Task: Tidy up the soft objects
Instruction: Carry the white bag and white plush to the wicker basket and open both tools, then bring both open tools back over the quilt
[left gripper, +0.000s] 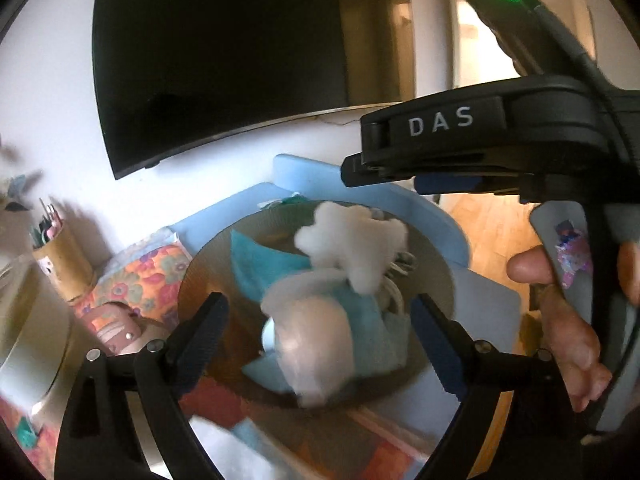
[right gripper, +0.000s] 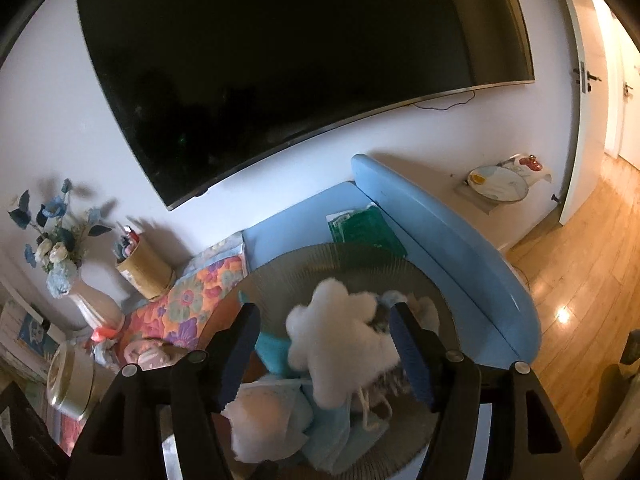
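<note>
A round ribbed basket point(left gripper: 192, 280) point(right gripper: 280, 272) holds soft things: a white cloud-shaped plush point(left gripper: 356, 244) point(right gripper: 336, 340), a turquoise cloth point(left gripper: 260, 264) point(right gripper: 272, 354), pale blue fabric point(left gripper: 372, 328) point(right gripper: 332, 428) and a white rounded soft item point(left gripper: 312, 344) point(right gripper: 264, 424). My left gripper point(left gripper: 316, 336) is open above the basket, fingers either side of the white item, which is blurred. My right gripper point(right gripper: 322, 344) is open above the basket, its fingers flanking the cloud plush. In the left wrist view the right gripper body point(left gripper: 480, 140) hangs over the basket's far side.
The basket sits on a light blue bench point(right gripper: 440, 232) with a green packet point(right gripper: 364, 228). A floral cushion point(right gripper: 188, 300), a pencil cup point(right gripper: 144, 264), a flower vase point(right gripper: 92, 300) and a doll point(right gripper: 144, 354) are left. A TV point(right gripper: 280, 72) hangs above. Wooden floor point(right gripper: 580, 272) is right.
</note>
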{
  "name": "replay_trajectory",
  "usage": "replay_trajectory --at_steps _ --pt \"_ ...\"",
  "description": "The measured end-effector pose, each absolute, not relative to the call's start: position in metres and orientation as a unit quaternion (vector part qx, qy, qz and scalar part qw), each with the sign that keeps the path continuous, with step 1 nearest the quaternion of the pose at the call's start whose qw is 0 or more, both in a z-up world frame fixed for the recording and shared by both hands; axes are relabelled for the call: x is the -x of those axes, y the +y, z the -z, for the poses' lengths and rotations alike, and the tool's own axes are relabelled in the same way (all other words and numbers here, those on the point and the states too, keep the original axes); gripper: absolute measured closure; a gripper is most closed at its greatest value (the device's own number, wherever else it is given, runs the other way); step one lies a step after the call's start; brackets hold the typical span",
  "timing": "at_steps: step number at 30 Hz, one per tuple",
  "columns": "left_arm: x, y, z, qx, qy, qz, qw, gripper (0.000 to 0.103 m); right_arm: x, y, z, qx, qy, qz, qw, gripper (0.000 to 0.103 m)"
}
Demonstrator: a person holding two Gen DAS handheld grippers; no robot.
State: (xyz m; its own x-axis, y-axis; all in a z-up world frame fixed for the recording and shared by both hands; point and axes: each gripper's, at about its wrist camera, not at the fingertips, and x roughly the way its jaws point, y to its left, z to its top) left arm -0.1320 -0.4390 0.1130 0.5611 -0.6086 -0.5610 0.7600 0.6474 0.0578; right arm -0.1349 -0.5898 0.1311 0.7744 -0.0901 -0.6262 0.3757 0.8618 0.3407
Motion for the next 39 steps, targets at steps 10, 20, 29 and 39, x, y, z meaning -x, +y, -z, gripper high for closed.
replay_trajectory --at_steps 10,20,29,39 --pt "0.212 -0.347 -0.162 -0.144 0.197 0.419 0.875 0.012 0.213 -0.538 -0.149 -0.240 0.266 0.108 0.927 0.038" --pt "0.192 -0.187 -0.164 -0.086 0.224 0.287 0.927 0.012 0.247 -0.407 -0.133 -0.141 0.279 -0.028 0.950 0.014" --pt "0.125 -0.052 -0.111 -0.079 0.269 0.056 0.958 0.012 0.181 -0.243 -0.115 -0.003 0.334 -0.127 0.934 0.014" --pt "0.076 0.037 -0.056 -0.045 0.298 -0.014 0.953 0.012 0.057 -0.149 -0.028 -0.024 0.476 -0.169 0.863 0.014"
